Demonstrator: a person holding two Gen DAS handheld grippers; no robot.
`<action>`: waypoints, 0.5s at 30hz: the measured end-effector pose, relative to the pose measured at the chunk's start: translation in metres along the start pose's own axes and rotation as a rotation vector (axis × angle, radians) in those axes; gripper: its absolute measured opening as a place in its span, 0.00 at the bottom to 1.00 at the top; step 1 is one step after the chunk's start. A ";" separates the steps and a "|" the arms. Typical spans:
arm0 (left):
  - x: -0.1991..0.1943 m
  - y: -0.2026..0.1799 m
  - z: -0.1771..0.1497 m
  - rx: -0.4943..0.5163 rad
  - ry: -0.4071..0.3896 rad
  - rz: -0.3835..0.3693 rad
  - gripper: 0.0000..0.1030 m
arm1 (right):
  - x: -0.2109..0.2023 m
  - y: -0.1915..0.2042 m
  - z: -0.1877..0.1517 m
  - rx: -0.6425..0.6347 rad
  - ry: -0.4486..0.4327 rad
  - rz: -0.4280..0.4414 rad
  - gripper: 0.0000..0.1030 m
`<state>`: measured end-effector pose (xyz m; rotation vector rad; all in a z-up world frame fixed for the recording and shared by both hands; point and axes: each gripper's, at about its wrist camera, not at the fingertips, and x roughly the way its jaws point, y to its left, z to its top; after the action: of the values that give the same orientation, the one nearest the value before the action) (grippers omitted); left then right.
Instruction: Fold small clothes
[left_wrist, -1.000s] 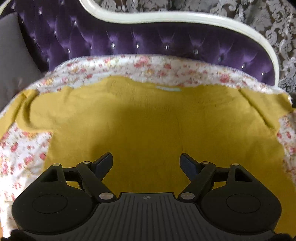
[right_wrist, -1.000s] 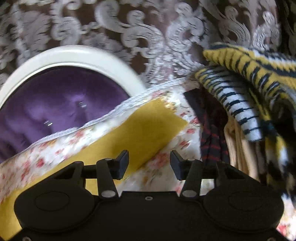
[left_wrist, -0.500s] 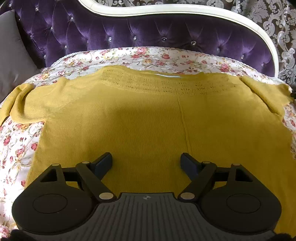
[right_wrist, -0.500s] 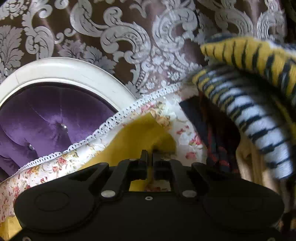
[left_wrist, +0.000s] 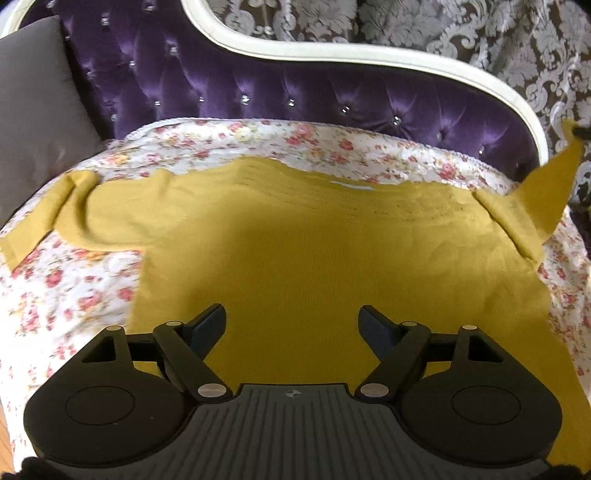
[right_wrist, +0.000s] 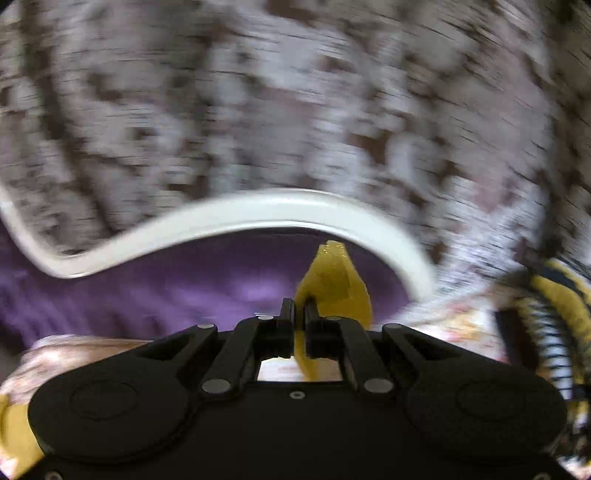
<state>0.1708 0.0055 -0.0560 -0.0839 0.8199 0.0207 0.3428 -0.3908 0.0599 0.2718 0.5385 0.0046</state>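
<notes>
A mustard-yellow knit sweater lies spread flat on a floral sheet. Its left sleeve lies bent on the sheet. Its right sleeve is lifted off the sheet at the far right. My left gripper is open and empty, hovering over the sweater's lower middle. My right gripper is shut on the end of the right sleeve and holds it up in front of the purple headboard. The right wrist view is blurred by motion.
A purple tufted headboard with a white frame stands behind the sheet. A grey pillow sits at the far left. A pile of striped yellow, black and white clothes lies to the right of the sweater.
My right gripper closed on the right sleeve's end and lifted it, swinging left. My left gripper stayed open over the sweater and pulled back slightly.
</notes>
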 end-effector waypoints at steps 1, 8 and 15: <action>-0.003 0.005 -0.002 -0.008 -0.001 0.002 0.76 | -0.004 0.020 0.001 -0.020 0.003 0.034 0.11; -0.023 0.047 -0.012 -0.078 -0.015 0.016 0.76 | -0.010 0.171 -0.025 -0.106 0.092 0.318 0.11; -0.023 0.089 -0.020 -0.169 0.006 0.032 0.76 | 0.031 0.291 -0.109 -0.155 0.234 0.483 0.11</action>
<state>0.1360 0.0933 -0.0588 -0.2307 0.8241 0.1201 0.3333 -0.0807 0.0292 0.2451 0.6901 0.5499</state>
